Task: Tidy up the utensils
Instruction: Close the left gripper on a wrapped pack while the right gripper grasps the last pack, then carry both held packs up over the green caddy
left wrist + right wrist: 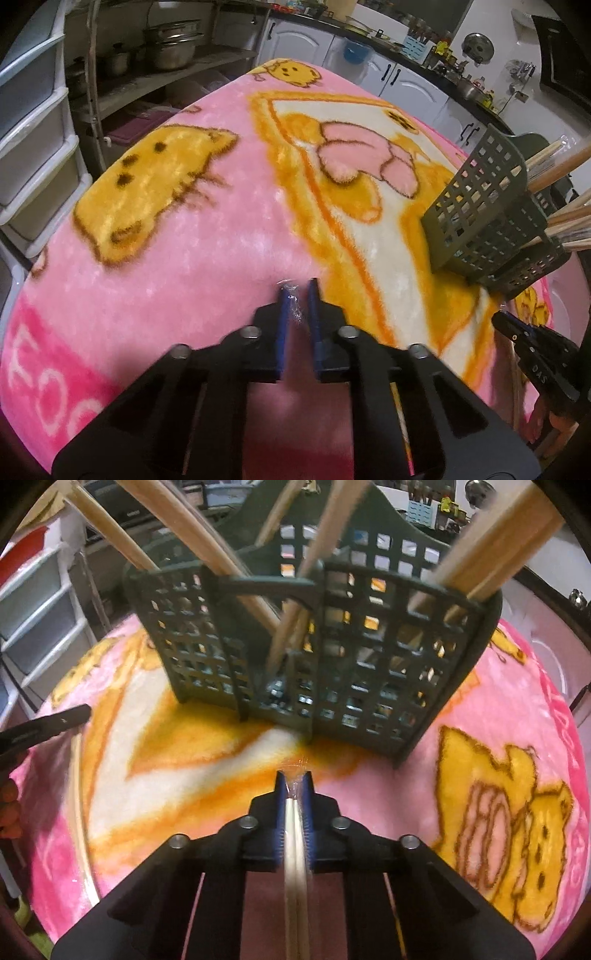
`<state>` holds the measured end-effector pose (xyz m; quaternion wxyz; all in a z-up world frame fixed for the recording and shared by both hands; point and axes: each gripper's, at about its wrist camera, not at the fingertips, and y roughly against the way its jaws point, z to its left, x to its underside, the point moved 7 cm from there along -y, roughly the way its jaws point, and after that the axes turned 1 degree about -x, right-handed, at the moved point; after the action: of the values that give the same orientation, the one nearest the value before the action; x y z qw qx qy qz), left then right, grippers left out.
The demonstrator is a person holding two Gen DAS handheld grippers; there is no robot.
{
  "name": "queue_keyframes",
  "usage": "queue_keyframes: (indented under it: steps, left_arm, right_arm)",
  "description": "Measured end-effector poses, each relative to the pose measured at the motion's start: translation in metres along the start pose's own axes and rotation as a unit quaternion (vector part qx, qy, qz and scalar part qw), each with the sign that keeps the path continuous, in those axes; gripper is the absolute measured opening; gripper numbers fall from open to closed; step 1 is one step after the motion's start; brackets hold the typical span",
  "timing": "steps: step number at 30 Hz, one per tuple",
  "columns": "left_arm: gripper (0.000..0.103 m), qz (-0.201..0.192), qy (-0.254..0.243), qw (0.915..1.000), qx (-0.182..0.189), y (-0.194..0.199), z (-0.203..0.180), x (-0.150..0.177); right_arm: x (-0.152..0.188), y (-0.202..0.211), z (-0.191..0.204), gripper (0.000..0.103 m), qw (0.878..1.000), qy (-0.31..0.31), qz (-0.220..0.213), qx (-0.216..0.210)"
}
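The left gripper [297, 295] was closed on a clear wrapper [294, 308] above the pink blanket [184, 258]. The right gripper [294, 779] clamped wrapped chopsticks [295, 842], tips towards the grey caddy [354, 657], which stood on the blanket already holding wooden utensils [221, 557]. Judged step: unwrapping; next, pulling the grippers apart, then dropping the chopsticks into a compartment.

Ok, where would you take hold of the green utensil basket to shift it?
Probably the top rim of the green utensil basket, on its near wall, coming from above. That thin lattice wall would fit between jaws, while the wooden utensils lean out and crowd the middle.
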<state>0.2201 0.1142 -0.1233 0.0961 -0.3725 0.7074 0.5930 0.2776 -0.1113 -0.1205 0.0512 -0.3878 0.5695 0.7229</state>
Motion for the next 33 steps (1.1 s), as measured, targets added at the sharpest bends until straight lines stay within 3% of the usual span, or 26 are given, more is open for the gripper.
queue_keyframes:
  steps: [14, 33]
  left_arm:
    - [0.002, -0.061, -0.055, 0.9934, 0.080, 0.064, -0.061, -0.015]
    - [0.002, -0.112, -0.131, 0.9724, 0.157, 0.131, -0.146, -0.024]
  right_arm:
    - [-0.024, 0.093, 0.018, 0.007, 0.991, -0.009, -0.121, -0.063]
    - [-0.028, 0.181, 0.003, 0.006, 0.972, -0.027, -0.223, -0.068]
